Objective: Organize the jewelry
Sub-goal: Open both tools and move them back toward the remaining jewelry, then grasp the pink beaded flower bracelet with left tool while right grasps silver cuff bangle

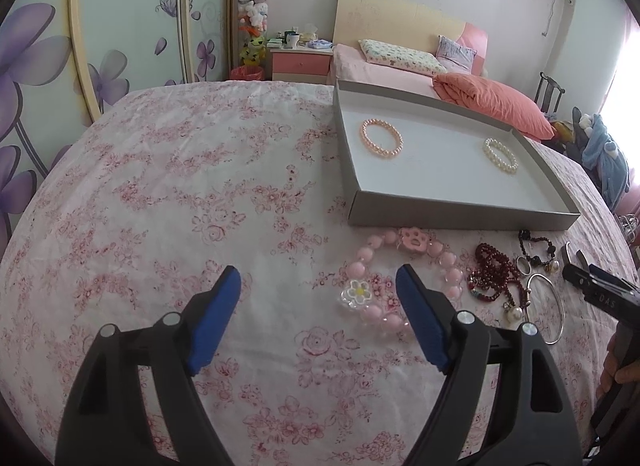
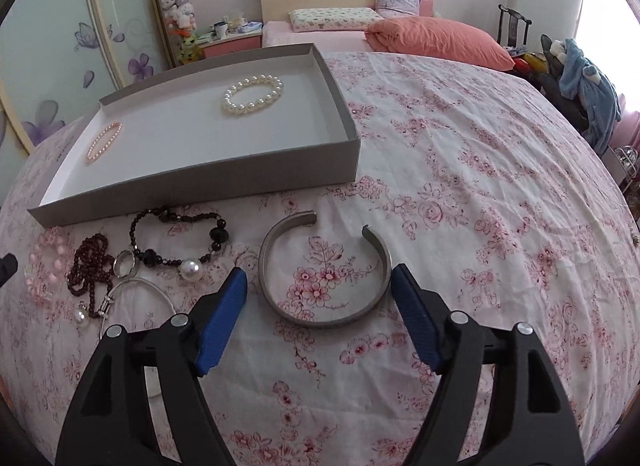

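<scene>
A big gray box (image 2: pixel 208 177) with a white inside sits on the flowery bedspread (image 2: pixel 480 185), far from both grippers. In it lie a white pearl bracelet (image 2: pixel 252 95) on the right and a pink pearl bracelet (image 2: pixel 104 141) on the left.

The right gripper (image 2: pixel 318 280) is spread wide and holds nothing. A silver cuff (image 2: pixel 324 270) with a gap on its far side lies between its blue fingers.

The left gripper (image 1: pixel 318 280) is wide and empty too. A chunky pink bead bracelet (image 1: pixel 400 278) lies just by its right finger.
</scene>
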